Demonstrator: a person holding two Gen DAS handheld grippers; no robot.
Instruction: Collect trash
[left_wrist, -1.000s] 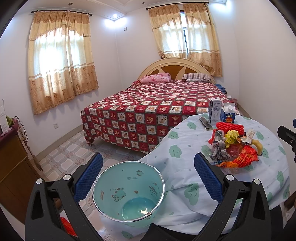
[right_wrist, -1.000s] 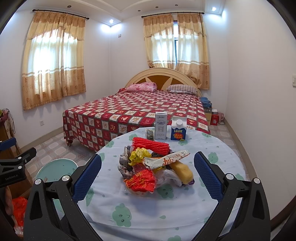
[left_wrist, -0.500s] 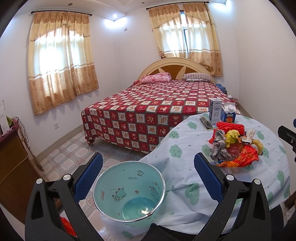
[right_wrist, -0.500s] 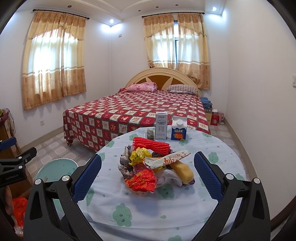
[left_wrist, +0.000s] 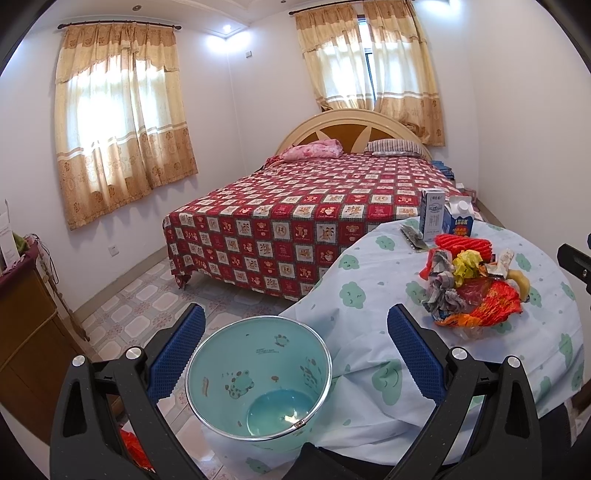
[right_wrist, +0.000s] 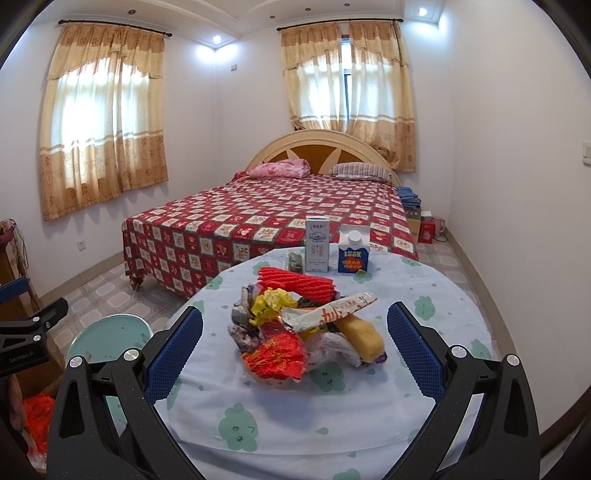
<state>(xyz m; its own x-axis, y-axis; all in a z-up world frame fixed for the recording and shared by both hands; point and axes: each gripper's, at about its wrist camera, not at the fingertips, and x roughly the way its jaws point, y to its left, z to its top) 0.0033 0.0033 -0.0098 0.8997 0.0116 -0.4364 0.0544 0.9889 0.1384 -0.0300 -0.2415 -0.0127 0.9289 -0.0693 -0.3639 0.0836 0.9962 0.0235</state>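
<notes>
- Blue-padded fingers of the left gripper stand wide apart, empty, above the teal trash bin on the floor.
- Blue pads of the right gripper are likewise spread — nothing between them — facing the trash pile mid-worktop.
- Behind the pile, two cartons — a white milk carton and a blue carton — stand upright.

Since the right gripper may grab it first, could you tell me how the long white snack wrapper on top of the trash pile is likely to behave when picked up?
The long white snack wrapper looks flattened and torn open, so probably very light and floppy. Its glossy film may slip between the pads. It lies loosely atop the trash pile, so it should lift free easily.
</notes>
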